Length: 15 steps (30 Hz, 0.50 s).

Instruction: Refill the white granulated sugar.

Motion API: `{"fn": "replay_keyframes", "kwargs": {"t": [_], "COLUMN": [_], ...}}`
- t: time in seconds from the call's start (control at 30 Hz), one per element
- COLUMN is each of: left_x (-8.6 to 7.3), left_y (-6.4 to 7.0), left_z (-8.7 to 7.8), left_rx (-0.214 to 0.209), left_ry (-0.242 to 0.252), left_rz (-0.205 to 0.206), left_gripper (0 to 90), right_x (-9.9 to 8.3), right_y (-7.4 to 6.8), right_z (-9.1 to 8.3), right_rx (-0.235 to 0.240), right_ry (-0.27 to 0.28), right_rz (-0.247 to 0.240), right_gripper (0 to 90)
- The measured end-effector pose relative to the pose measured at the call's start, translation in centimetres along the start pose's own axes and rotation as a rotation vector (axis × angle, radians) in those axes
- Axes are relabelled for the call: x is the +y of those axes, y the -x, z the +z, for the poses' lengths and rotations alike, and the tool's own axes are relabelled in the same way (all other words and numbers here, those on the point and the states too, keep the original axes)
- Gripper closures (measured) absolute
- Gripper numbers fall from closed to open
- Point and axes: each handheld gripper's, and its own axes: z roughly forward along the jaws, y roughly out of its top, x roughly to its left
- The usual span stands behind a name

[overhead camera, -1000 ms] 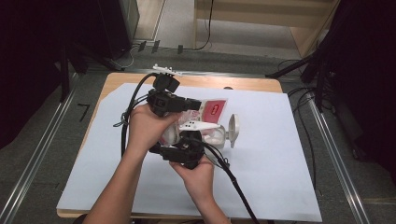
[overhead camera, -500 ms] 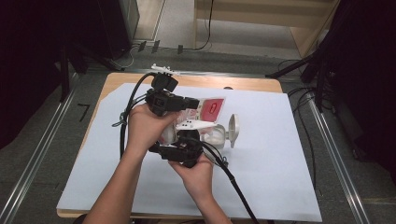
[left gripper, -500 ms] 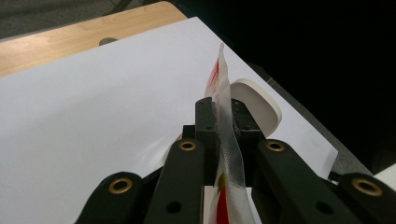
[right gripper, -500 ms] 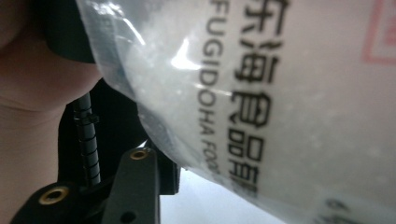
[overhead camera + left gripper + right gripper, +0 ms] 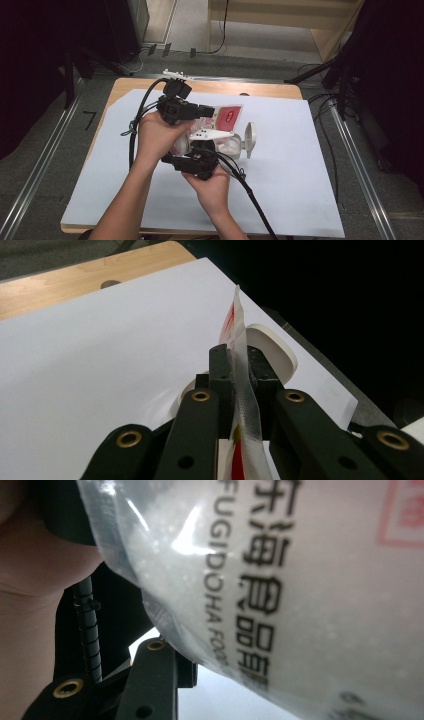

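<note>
Nothing has shifted over the last second: the left gripper point(image 5: 239, 390) stays clamped on the bag point(image 5: 243, 405) above the jar point(image 5: 235, 142) at surface centre, right gripper point(image 5: 197, 162) at 6 o'clock, its jaws' grip unclear, so pouring seems paused.

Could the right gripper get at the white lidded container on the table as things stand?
Probably not yet: the right gripper sits close against the plastic bag, which the left gripper pinches above the white container. The bag lies between them.
</note>
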Motion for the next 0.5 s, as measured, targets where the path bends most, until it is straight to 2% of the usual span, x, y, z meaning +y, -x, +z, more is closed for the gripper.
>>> {"fn": "replay_keyframes", "kwargs": {"t": [0.5], "left_x": [0.00], "left_y": [0.19], "left_z": [0.06], "left_rx": [-0.005], "left_ry": [0.002], "left_rz": [0.002], "left_gripper": [84.7], "right_x": [0.00], "right_y": [0.02], "right_z": [-0.27], "right_rx": [0.017], "right_ry": [0.010], "right_rz": [0.023], "right_gripper": [63.0]}}
